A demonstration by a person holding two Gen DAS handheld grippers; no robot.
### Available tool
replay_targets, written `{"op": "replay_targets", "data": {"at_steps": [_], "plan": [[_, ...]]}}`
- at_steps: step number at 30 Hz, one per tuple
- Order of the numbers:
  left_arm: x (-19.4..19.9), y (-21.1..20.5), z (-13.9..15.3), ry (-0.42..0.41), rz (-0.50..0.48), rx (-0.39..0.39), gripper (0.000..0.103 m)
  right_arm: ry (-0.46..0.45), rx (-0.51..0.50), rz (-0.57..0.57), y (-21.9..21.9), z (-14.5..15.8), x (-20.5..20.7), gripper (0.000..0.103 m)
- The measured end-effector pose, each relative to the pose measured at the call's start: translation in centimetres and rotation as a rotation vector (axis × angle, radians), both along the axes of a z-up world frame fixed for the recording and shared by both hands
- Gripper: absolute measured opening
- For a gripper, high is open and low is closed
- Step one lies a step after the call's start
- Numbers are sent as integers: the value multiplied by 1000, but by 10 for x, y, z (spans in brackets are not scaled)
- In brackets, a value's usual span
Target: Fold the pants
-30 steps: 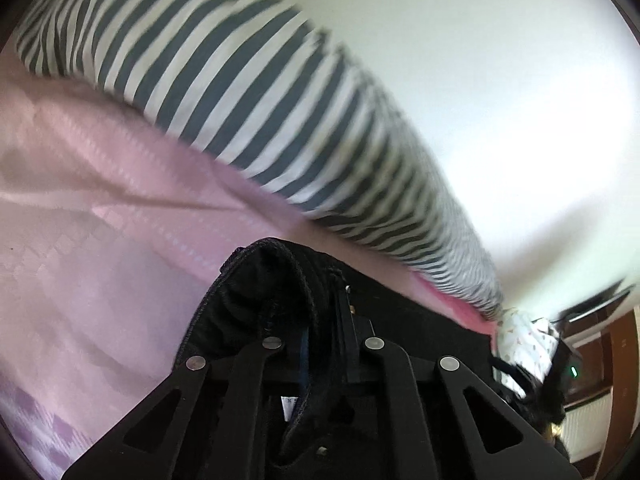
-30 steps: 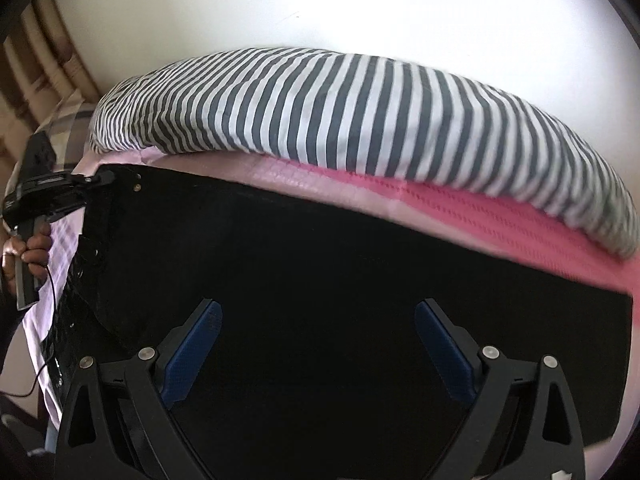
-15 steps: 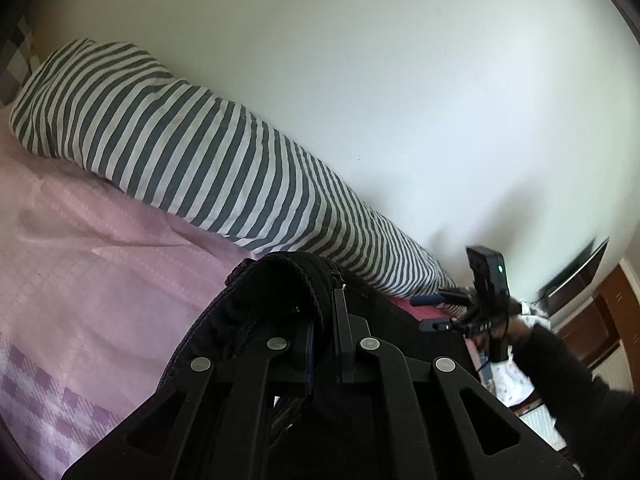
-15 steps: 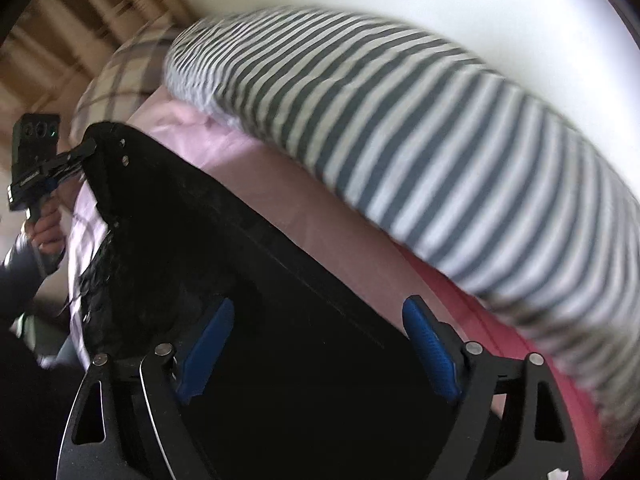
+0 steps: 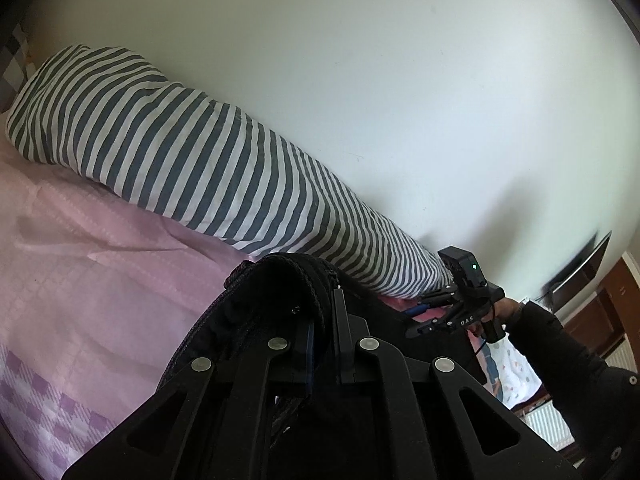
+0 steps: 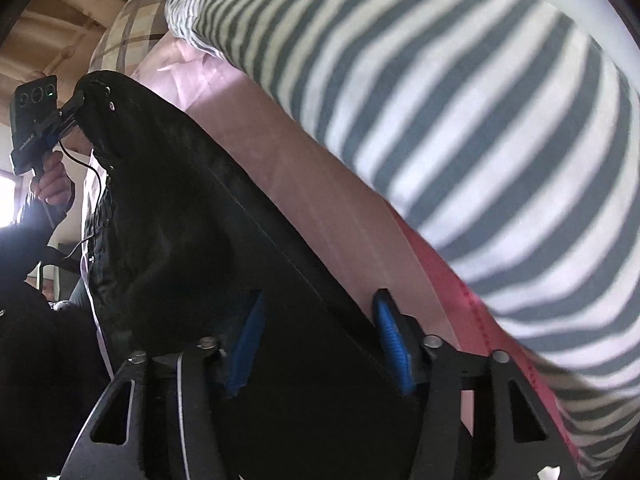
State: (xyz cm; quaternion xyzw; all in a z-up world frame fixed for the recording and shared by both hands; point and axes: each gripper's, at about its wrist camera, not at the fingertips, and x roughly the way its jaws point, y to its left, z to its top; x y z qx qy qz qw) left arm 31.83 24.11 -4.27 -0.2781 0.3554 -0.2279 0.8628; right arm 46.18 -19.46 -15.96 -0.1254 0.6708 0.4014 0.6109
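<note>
The black pants point(image 6: 192, 216) lie stretched across the pink bed sheet point(image 6: 320, 184). My left gripper point(image 5: 324, 320) is shut on the bunched waistband of the pants point(image 5: 276, 288), lifted a little off the bed; it also shows in the right wrist view point(image 6: 68, 116) at the far left. My right gripper point(image 6: 320, 332) is open, its blue fingers point(image 6: 392, 336) straddling the far edge of the pants. It shows in the left wrist view point(image 5: 428, 316) at the right.
A long grey-and-white striped pillow point(image 5: 192, 160) lies along the white wall point(image 5: 400, 80) behind the pants. A checked pillow point(image 6: 132, 32) and a wooden headboard point(image 6: 80, 12) stand at one end. Wooden furniture and a radiator point(image 5: 600, 320) are off the bed's other end.
My right gripper has swung toward the pants' far edge and its jaws have narrowed around it. My left gripper has lifted and tilted, still holding the waistband.
</note>
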Motion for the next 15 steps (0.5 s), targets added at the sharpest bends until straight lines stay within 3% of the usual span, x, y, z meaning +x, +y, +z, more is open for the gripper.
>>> {"op": "replay_targets", "data": {"at_steps": [4,10,15], "plan": [[2,-2,-1,3,-4,10,6,-47,-22,-29,-7,-1,1,26],[7,-1,-4,18,-6,11,6,-109,-44,-22,0,0,-8,12],[8,3,-7,33,5,19,6,-196,-63,-59,3,17,-26,8]]}}
